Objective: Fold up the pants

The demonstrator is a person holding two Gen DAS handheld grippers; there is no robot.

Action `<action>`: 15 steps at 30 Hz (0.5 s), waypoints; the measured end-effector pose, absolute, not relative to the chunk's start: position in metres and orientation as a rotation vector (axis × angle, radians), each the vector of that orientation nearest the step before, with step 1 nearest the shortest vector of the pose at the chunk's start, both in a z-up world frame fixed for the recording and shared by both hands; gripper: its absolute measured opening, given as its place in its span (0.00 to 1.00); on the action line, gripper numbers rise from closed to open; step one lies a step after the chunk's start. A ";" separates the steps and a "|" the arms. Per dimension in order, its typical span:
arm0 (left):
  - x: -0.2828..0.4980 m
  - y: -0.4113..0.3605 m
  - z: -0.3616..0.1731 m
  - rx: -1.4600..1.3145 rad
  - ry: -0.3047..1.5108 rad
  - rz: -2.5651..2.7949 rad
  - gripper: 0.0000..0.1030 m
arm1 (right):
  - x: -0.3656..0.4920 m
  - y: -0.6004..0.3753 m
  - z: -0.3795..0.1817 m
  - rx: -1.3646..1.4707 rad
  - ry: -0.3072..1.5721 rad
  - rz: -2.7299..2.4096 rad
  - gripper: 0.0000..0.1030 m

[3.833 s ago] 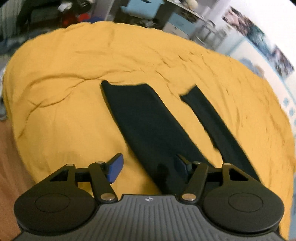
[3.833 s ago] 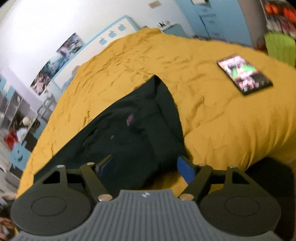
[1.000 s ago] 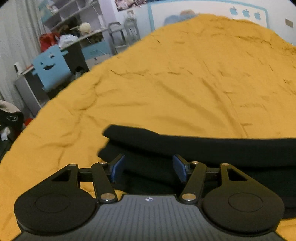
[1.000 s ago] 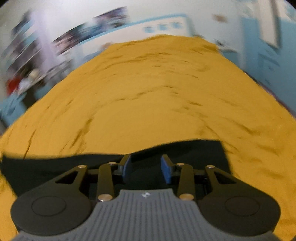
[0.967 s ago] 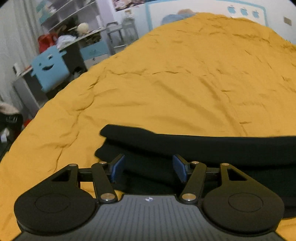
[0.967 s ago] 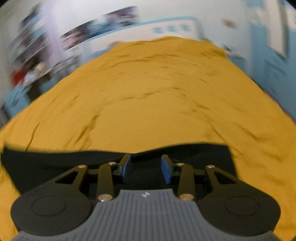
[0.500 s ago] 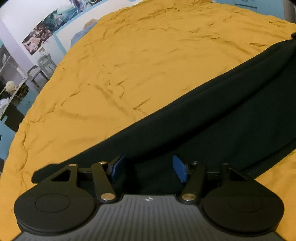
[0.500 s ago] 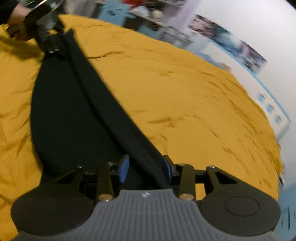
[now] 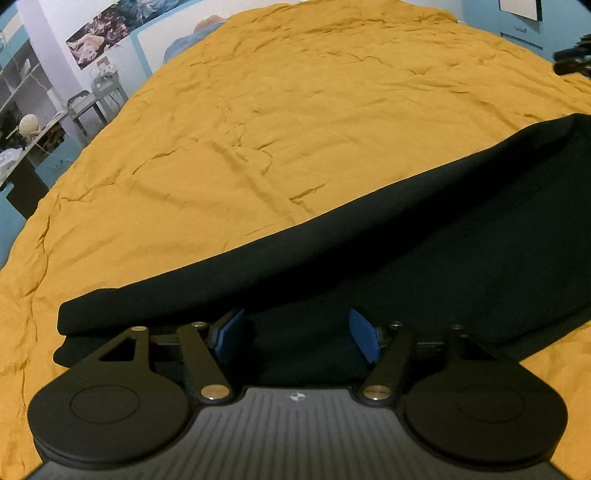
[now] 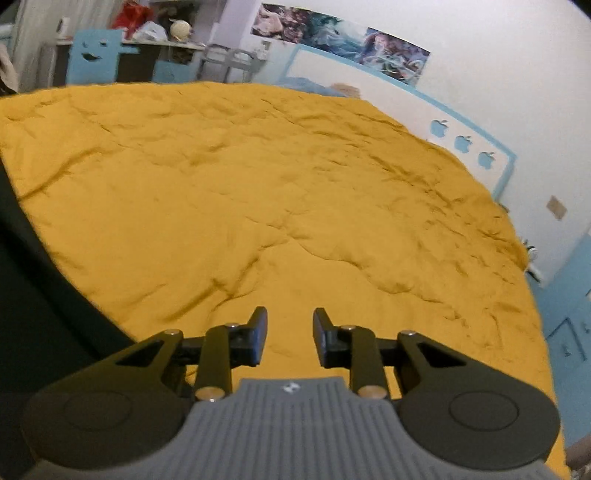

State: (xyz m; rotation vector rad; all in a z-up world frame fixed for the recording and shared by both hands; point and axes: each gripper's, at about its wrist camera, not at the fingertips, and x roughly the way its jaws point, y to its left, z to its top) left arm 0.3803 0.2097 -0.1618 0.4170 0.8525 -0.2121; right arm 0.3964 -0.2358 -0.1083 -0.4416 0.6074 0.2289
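Note:
The black pants [image 9: 424, 236] lie folded lengthwise on the yellow bedspread [image 9: 295, 122], running from lower left to upper right in the left wrist view. My left gripper [image 9: 297, 334] is open, low over the pants near their left end, with cloth between and under the blue pads [image 9: 229, 332]. My right gripper [image 10: 290, 334] is open and empty above bare bedspread [image 10: 277, 206]. The pants [image 10: 33, 295] show only as a dark strip at the left edge of the right wrist view. The right gripper also shows at the far right edge of the left wrist view [image 9: 572, 61].
The bed fills both views. A desk with clutter and a blue smiley chair [image 10: 96, 55] stand beyond the far edge. A blue-framed headboard with apple shapes [image 10: 461, 142] and posters [image 10: 340, 27] line the wall. Shelves [image 9: 22, 122] stand at the left.
My right gripper has let go of the pants and swung right, off the cloth, now over bare bedspread. My left gripper stays open over the pants.

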 end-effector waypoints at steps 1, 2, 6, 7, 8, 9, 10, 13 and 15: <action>0.381 0.210 -0.162 0.410 0.854 -0.212 0.74 | 0.388 -0.233 -0.108 -0.448 0.615 0.267 0.26; 0.382 0.211 -0.161 0.401 0.857 -0.210 0.74 | 0.375 -0.229 -0.108 -0.447 0.626 0.306 0.26; 0.395 0.213 -0.157 0.389 0.864 -0.173 0.74 | 0.325 -0.212 -0.112 -0.407 0.644 0.462 0.33; 0.400 0.213 -0.157 0.388 0.871 -0.166 0.74 | 0.311 -0.207 -0.113 -0.404 0.646 0.492 0.34; 0.406 0.213 -0.156 0.380 0.880 -0.162 0.74 | 0.302 -0.203 -0.113 -0.402 0.648 0.519 0.34; 0.415 0.214 -0.154 0.363 0.890 -0.158 0.74 | 0.290 -0.199 -0.113 -0.399 0.649 0.540 0.34; 0.424 0.215 -0.153 0.343 0.903 -0.149 0.74 | 0.281 -0.194 -0.113 -0.392 0.648 0.559 0.35; 0.459 0.235 -0.142 0.196 0.905 0.005 0.68 | 0.258 -0.188 -0.113 -0.340 0.656 0.600 0.38; 0.473 0.263 -0.126 0.016 0.857 0.198 0.68 | 0.245 -0.185 -0.114 -0.317 0.669 0.610 0.38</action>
